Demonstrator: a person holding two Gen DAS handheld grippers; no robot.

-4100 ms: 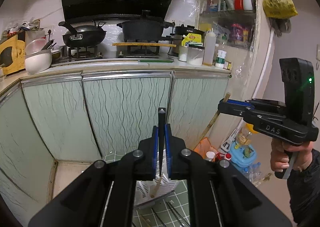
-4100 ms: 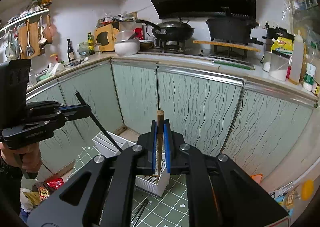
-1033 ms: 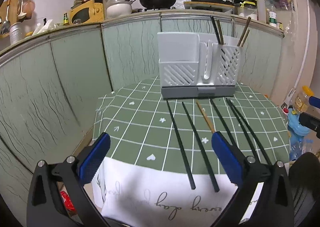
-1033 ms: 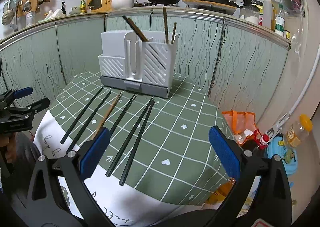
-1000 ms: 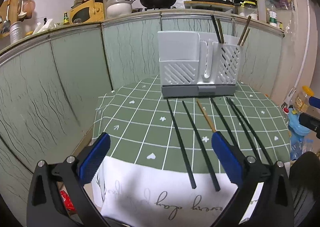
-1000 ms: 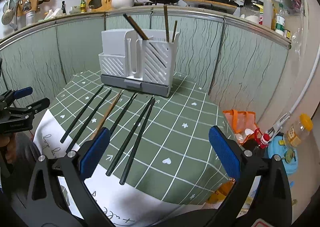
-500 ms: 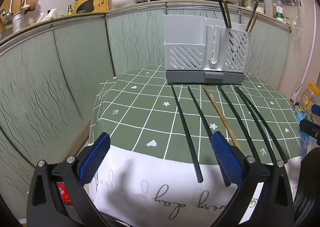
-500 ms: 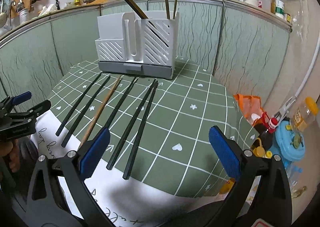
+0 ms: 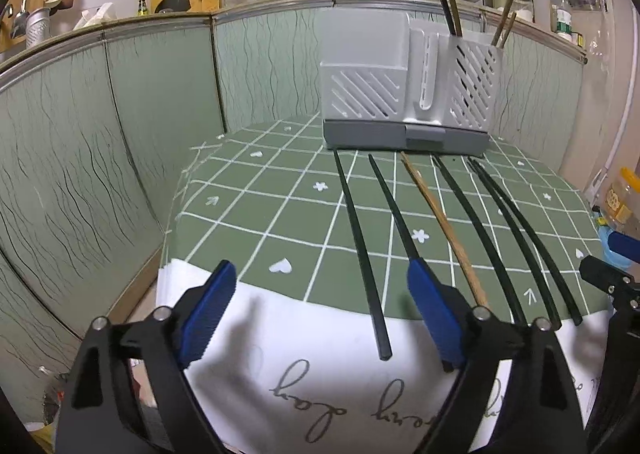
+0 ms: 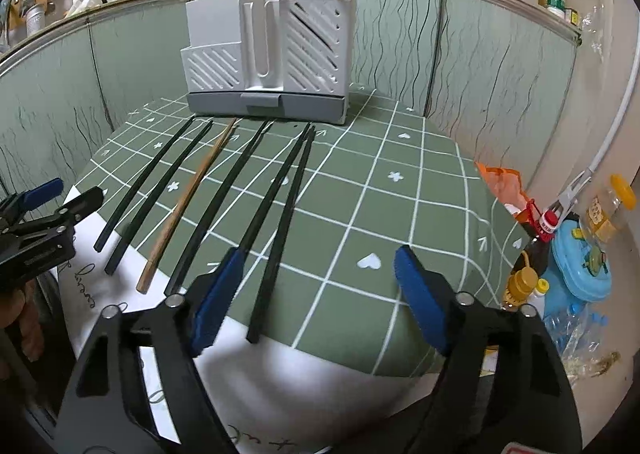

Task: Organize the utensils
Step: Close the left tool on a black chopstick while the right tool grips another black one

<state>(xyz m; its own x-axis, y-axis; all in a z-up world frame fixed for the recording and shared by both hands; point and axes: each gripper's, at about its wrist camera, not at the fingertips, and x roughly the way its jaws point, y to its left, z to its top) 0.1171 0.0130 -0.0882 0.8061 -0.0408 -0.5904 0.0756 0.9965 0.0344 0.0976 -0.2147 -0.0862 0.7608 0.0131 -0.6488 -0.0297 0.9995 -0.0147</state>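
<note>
Both chopsticks we carried now stand in the holder [image 10: 280,49]; our hand-held grippers [image 9: 320,318] [image 10: 316,294] hang released, six chopsticks [image 10: 276,221] left on the worktop [image 10: 400,213].

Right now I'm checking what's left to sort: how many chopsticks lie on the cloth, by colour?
Black chopsticks: 5
Wooden chopstick: 1
Total on the green checked cloth: 6

Six chopsticks [image 9: 358,238] are lying side by side on the worktop [image 9: 256,193], before the utensil holder [image 9: 404,93] standing behind.
</note>
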